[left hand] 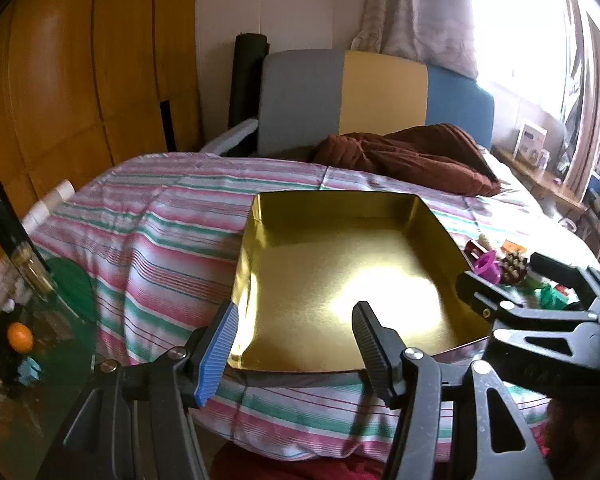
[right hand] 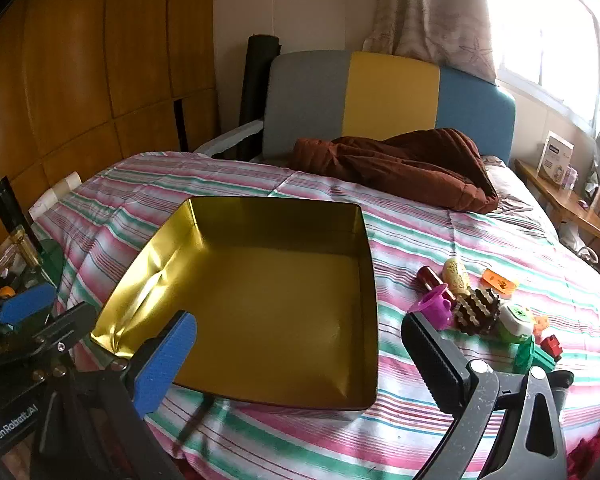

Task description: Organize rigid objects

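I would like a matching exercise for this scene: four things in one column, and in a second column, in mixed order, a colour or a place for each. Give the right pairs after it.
Things:
1. tin box
2. small cup
3. folded blanket
4. tag

Colour or place:
A. brown, lying at the head of the bed
B. orange, flat on the striped cover behind the toys
C. gold inside, nothing in it
D. purple, at the near left edge of the toy pile

Pairs: 1-C, 2-D, 3-A, 4-B
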### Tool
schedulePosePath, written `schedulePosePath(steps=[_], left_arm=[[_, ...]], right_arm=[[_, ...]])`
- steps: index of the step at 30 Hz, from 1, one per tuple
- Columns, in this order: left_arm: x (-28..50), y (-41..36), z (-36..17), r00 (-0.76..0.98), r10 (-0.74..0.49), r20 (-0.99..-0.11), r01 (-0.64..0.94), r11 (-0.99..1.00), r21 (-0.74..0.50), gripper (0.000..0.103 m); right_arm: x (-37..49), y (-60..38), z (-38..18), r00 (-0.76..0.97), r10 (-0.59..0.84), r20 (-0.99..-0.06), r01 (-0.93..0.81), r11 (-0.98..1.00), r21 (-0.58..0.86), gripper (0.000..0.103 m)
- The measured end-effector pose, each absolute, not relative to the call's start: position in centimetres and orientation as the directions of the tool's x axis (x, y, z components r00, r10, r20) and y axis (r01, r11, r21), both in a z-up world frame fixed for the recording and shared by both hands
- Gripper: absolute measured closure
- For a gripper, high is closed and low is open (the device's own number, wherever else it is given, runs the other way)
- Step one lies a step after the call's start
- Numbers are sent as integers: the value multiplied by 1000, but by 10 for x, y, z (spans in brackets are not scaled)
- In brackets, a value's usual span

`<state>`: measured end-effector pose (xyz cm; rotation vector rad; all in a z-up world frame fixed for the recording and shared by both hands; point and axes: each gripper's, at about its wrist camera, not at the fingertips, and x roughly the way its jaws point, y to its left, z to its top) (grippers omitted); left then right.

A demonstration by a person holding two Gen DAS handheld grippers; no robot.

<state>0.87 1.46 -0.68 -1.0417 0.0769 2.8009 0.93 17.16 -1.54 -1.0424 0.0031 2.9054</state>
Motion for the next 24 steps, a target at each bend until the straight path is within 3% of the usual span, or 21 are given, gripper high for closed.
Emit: schedulePosePath(steps=[16, 20, 24], left_arm=[[2, 34, -11, -736, 136, -663, -240, -969, 67, 43], [-4, 44, -11, -703, 195, -684, -295, -955, 31, 31], [-10, 62, -12, -677, 231, -699, -356, -934, 37, 27]], right_arm=[[6, 210, -11, -759, 59, -649, -67, -998, -12, 0], [4, 240, -9, -743, 77, -665, -99, -995, -5, 0], [7, 288, -6, -730, 145, -668, -189, -982, -8, 0]])
